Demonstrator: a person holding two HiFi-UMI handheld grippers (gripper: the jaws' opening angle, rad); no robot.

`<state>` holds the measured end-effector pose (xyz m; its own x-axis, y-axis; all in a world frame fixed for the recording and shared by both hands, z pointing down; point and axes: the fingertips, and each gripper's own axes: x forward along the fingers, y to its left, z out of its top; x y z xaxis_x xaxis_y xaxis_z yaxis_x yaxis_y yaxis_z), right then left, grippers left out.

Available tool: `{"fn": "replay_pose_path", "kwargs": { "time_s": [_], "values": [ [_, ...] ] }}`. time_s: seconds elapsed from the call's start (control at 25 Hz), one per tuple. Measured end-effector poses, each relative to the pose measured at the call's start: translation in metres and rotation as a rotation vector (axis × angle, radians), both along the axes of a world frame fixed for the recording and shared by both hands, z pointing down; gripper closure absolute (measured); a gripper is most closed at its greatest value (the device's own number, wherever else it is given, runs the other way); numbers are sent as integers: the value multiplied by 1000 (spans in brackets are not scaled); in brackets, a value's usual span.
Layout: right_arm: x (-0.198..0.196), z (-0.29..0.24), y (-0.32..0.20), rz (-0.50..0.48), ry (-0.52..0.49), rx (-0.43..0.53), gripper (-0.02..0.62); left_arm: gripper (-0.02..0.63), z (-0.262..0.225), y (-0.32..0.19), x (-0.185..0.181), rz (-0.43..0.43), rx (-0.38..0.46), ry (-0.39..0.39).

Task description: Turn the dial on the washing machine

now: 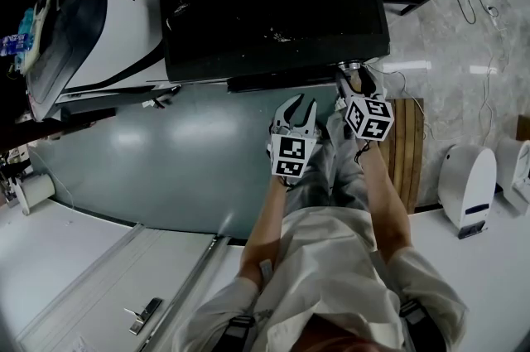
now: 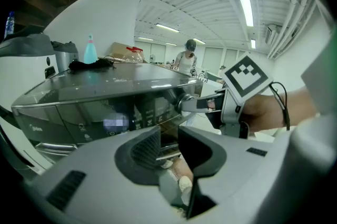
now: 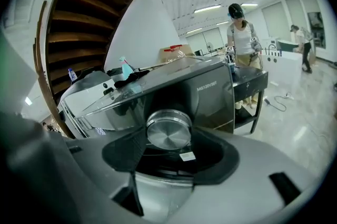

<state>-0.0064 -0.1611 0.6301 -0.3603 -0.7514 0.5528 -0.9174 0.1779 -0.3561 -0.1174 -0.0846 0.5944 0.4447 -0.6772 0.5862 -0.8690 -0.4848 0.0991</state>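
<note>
Now your right gripper (image 1: 354,79) was clamped on the dial (image 3: 168,131).

Just short of the washing machine (image 1: 273,2), your left gripper (image 1: 303,105) hung with its jaws apart and nothing between them. At the right end of the machine's front panel, your right gripper's jaws were closed on the round silver dial, one pad on each side. Farther back, on the machine's top, a blue bottle (image 3: 125,67) stood beside a dark bundle (image 3: 132,77).
</note>
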Motion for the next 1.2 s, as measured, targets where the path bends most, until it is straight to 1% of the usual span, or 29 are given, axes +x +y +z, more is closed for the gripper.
{"fn": "replay_pose_path", "kwargs": {
  "time_s": [0.52,1.2],
  "values": [
    [2,2,-1,75,-219,-38,325,499,-1,1,1,-2,1,3],
    [6,5,-1,139,-401,-71,325,499,-3,-1,4,0,4,6]
  ]
}}
